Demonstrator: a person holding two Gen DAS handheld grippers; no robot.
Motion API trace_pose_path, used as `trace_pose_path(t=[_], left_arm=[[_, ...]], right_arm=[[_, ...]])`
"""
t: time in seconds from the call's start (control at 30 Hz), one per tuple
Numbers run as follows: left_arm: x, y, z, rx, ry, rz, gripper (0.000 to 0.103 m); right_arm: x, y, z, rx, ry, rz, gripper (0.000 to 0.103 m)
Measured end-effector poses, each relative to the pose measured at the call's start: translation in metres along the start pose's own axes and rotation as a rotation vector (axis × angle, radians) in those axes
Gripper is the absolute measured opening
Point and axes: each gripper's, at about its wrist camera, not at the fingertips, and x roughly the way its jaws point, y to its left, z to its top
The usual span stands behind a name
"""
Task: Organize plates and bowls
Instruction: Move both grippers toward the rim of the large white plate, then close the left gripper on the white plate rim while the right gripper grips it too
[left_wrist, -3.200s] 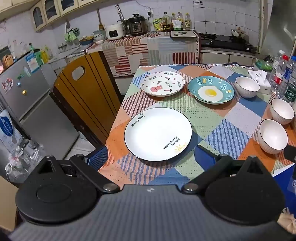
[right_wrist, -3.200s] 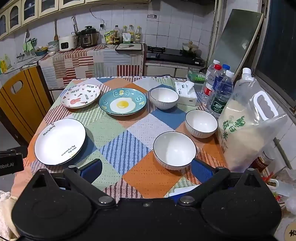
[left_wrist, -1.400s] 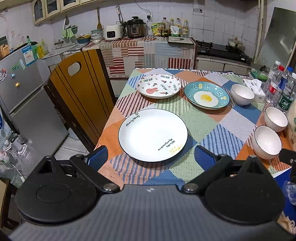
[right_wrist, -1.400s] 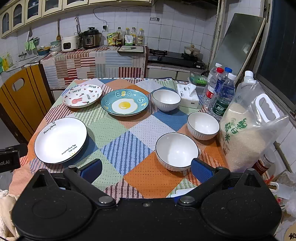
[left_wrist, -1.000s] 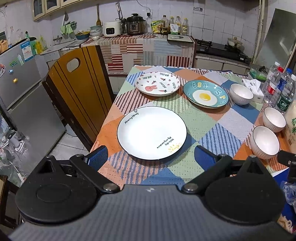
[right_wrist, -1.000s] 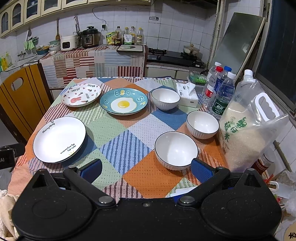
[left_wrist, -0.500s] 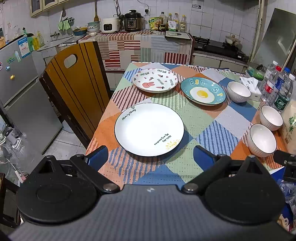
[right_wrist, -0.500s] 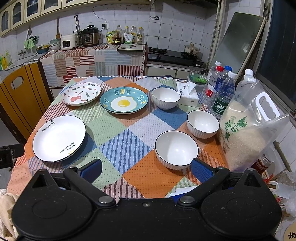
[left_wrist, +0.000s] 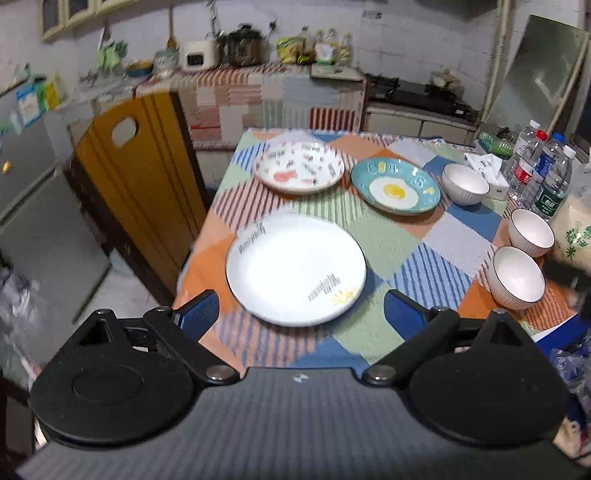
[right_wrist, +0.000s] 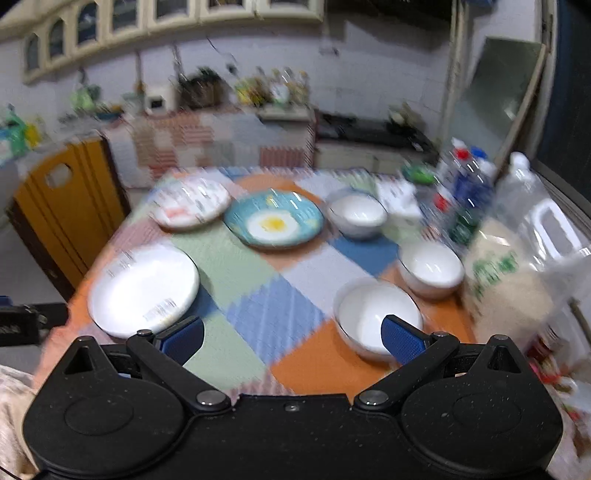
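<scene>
A large white plate lies near the table's front left, just beyond my open left gripper. Behind it sit a rabbit-pattern plate and a blue fried-egg plate. Three white bowls stand on the right: far, middle and near. In the blurred right wrist view my open right gripper hovers over the front edge, its right finger in front of the near bowl. The white plate, egg plate and other bowls show there too.
A patchwork cloth covers the table. Water bottles, a tissue box and a big rice jug crowd the right edge. A wooden chair stands at the left side, a fridge beyond it.
Both grippers have moved; the right wrist view is now blurred and sits lower and closer to the near bowl. The left view has shifted slightly toward the table. No dish has moved.
</scene>
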Motion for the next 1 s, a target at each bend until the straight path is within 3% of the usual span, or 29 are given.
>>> trace_pose_path(t=[0.1, 0.17, 0.4, 0.57, 0.77, 0.93, 1.0], left_arm=[[0.011, 0.021, 0.014, 0.039, -0.044, 0.021, 0.097], [0.022, 0.032, 0.020, 0.090, -0.059, 0.011, 0.097], [0.085, 0.071, 0.034, 0.052, 0.012, -0.093, 0.097], [0.134, 0.079, 0.026, 0.096, 0.052, -0.050, 0.096], [0.188, 0.092, 0.014, 0.060, 0.172, -0.067, 0.075], [0.212, 0.101, 0.004, 0.020, 0.232, -0.077, 0.064], [0.220, 0.104, 0.002, -0.003, 0.261, -0.086, 0.054]], right_arm=[[0.001, 0.001, 0.004, -0.026, -0.176, 0.113, 0.103], [0.009, 0.003, 0.009, -0.044, -0.224, 0.198, 0.103], [0.084, 0.022, 0.024, -0.040, -0.100, 0.343, 0.097], [0.140, 0.037, -0.003, -0.020, -0.030, 0.407, 0.091], [0.187, 0.050, -0.032, 0.025, 0.086, 0.449, 0.078], [0.212, 0.057, -0.041, 0.024, 0.159, 0.482, 0.066], [0.222, 0.060, -0.042, 0.033, 0.186, 0.491, 0.061]])
